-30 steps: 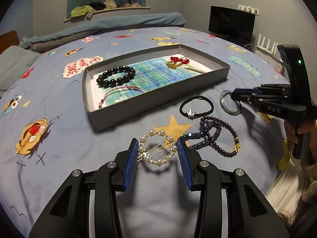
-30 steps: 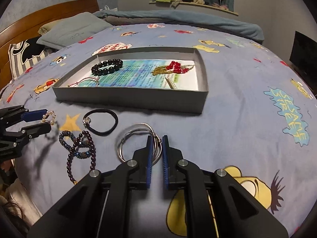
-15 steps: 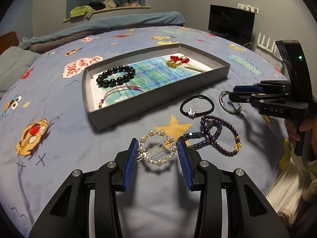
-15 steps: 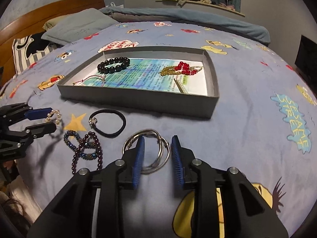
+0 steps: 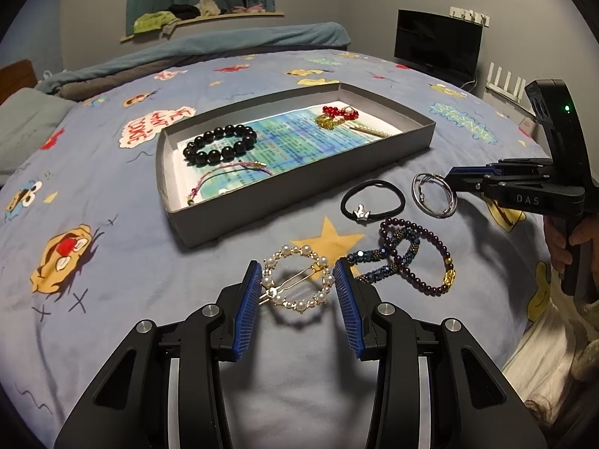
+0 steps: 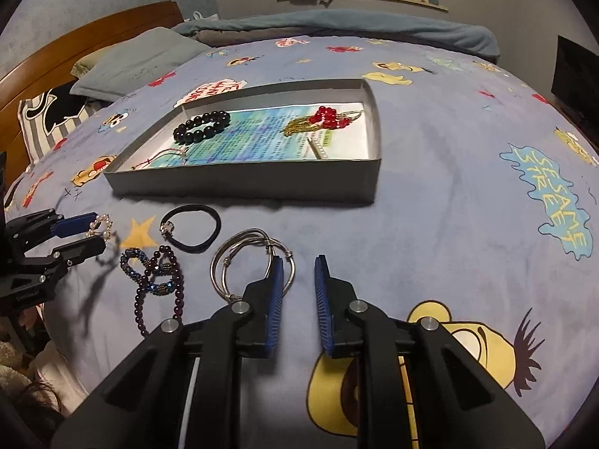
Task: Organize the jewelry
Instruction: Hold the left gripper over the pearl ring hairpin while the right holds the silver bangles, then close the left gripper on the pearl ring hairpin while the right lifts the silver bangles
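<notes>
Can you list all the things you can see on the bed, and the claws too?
box: one, grey, middle of the bed
black bead bracelet: one, black, in the box
string bracelet: one, pink and dark, in the box near its front wall
red beads with gold chain: one bunch, in the box
pearl pin: one, gold and white, in the box beside the red beads
hair tie: one, black with a silver charm, on the bedspread
silver bangles: two joined rings, on the bedspread
bead bracelets: two tangled, purple and blue, on the bedspread
pearl hair clip: one, gold and white
left claw: open around the clip
right claw: open, beside the bangles
</notes>
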Tool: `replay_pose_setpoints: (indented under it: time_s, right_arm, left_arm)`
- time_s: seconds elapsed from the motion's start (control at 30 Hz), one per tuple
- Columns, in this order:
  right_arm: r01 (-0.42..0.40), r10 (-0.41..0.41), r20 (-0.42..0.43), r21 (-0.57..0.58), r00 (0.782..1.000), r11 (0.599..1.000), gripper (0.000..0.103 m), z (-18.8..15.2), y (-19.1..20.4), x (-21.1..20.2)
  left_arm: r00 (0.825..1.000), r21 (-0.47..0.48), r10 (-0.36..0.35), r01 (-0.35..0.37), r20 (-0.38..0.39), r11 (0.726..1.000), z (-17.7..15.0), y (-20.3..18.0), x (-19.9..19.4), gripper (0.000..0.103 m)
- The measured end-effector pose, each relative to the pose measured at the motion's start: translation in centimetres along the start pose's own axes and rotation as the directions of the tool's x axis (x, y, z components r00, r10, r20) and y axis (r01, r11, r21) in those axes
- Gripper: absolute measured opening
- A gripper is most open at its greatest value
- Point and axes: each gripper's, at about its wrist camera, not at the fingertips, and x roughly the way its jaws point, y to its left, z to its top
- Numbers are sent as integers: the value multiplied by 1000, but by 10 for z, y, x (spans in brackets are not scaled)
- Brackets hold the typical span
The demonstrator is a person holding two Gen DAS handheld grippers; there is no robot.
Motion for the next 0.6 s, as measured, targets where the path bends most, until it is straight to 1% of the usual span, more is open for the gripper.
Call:
replay_pose_setpoints:
  time_s: [0.13,0.17,0.2,0.23,0.3,0.4,0.47,0.6]
  right_arm:
    - [5,-5,-35,-19,999,1000,17,-1,4,11]
    - [8,-9,-39,-24,999,1000,15,-1,5,12]
    - [12,-13,-40,-31,999,999,7,-1,6,13]
    - [14,-16,-35,-39,999,999,6,-1,7,13]
    - [9,-10,-15,-38,1000,999,5,0,7,7]
    - [26,-23,51,-50,998,998,4,6,8,-8]
    - [43,-36,102,-67,994,997,3,13,10,-20]
    - [60,-46,155,-83,987,995,2,31,10,-33]
  left_arm:
    - [1000,1,0,0,-5,1000,0,-1,2,42]
    - [1000,3,0,0,-7,1000,0,-2,3,42]
    - [1000,4,1,-1,-8,1000,-1,-2,3,42]
    - [1000,7,2,-2,-11,1000,-1,-3,3,42]
    - [1000,14,6,-5,-7,1000,0,-3,2,42]
    - [1000,20,4,-4,8,1000,4,-4,-3,42]
    - [1000,27,5,-5,23,1000,8,-4,-7,42]
    - [999,52,5,-8,53,999,22,-6,-16,42]
